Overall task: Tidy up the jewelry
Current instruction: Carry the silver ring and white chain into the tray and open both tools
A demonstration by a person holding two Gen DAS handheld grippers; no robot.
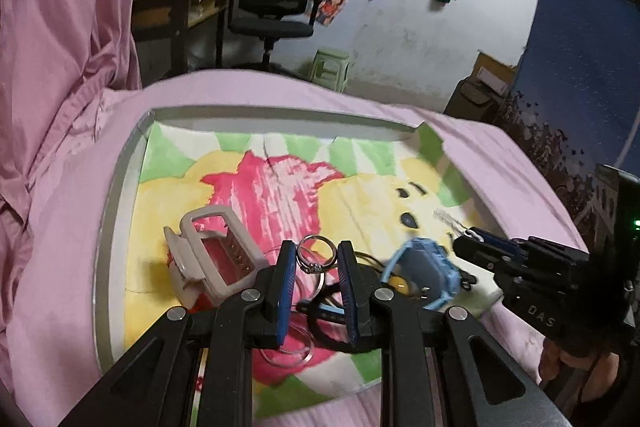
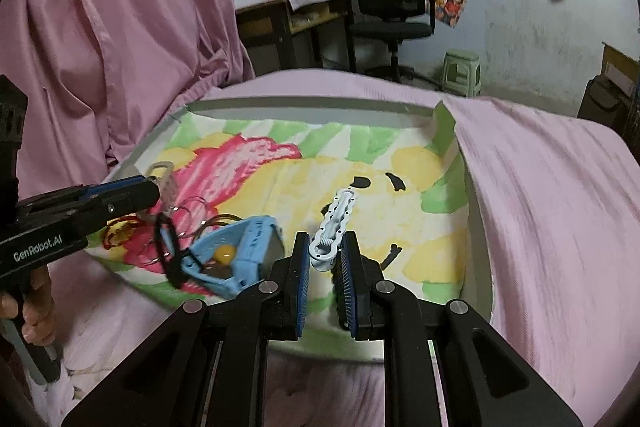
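Observation:
My left gripper [image 1: 317, 259] is shut on a silver ring bangle [image 1: 316, 257] and holds it above the colourful cloth [image 1: 360, 195]. Below it lie a clear bangle [image 1: 288, 351] and a black band [image 1: 324, 311]. An open white and pink jewelry box [image 1: 216, 255] stands to its left. A blue box [image 1: 420, 267] with a yellow bead lies to the right; it also shows in the right wrist view [image 2: 236, 251]. My right gripper [image 2: 326, 255] is shut on a pale blue-white hair clip [image 2: 334, 227], held lengthwise.
The cloth lies in a white tray [image 1: 120, 179] on a pink bedsheet [image 2: 560, 207]. Pink curtain [image 2: 120, 27] hangs at left. A black office chair [image 1: 276, 3], a desk [image 1: 176, 15] and a green stool [image 1: 332, 63] stand beyond the bed.

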